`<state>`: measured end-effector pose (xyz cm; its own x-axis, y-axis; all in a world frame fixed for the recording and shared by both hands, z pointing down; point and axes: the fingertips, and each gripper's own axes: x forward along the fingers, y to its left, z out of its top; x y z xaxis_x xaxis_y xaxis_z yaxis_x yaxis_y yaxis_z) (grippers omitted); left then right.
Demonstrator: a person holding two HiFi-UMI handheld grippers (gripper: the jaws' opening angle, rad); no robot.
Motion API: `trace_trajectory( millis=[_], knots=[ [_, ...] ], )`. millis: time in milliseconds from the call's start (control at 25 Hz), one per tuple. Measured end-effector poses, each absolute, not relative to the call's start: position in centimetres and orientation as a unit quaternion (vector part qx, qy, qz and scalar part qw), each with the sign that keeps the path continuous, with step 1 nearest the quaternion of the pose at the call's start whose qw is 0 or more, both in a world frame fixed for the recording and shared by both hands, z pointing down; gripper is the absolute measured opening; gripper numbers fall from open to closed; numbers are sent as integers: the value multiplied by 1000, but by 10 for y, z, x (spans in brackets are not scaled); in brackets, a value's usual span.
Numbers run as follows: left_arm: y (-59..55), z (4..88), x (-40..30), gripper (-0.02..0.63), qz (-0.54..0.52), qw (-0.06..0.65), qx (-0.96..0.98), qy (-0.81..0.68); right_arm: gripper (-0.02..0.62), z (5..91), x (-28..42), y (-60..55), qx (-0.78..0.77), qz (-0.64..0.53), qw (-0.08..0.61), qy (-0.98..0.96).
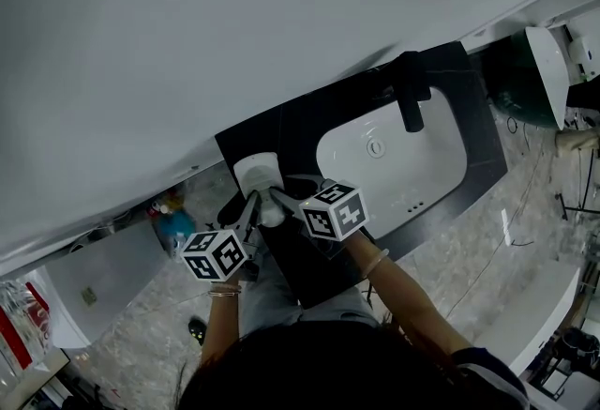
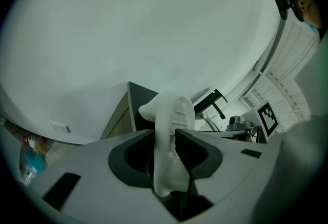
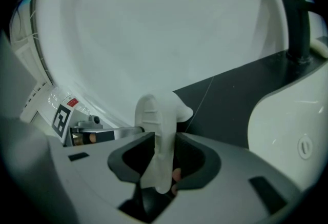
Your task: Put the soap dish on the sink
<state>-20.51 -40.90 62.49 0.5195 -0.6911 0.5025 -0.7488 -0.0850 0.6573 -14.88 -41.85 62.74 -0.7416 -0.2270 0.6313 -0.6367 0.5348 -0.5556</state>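
Observation:
The white soap dish (image 1: 258, 172) lies over the left end of the dark counter (image 1: 309, 122), beside the white sink basin (image 1: 441, 164). Both grippers hold it from the near side. My left gripper (image 1: 249, 207) is shut on one part of its rim, which stands edge-on between the dark pads in the left gripper view (image 2: 171, 130). My right gripper (image 1: 284, 202) is shut on another part of the rim, seen the same way in the right gripper view (image 3: 156, 125). Whether the soap dish rests on the counter or hovers just above it, I cannot tell.
A black faucet (image 1: 410, 91) stands at the far side of the basin, against the white wall. A blue-green object (image 1: 174, 230) sits on the marbled floor left of the counter. A white fixture (image 1: 548, 61) stands at the far right.

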Motion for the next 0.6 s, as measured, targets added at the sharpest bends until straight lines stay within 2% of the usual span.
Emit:
trace_trajectory(
  millis=[280, 600],
  knots=[
    [-402, 616, -217, 143, 57, 436, 740, -508, 184, 618, -144, -418, 254, 413, 245, -839],
    [-384, 552, -222, 141, 27, 395, 760, -515, 187, 573, -121, -407, 281, 365, 244, -853]
  ],
)
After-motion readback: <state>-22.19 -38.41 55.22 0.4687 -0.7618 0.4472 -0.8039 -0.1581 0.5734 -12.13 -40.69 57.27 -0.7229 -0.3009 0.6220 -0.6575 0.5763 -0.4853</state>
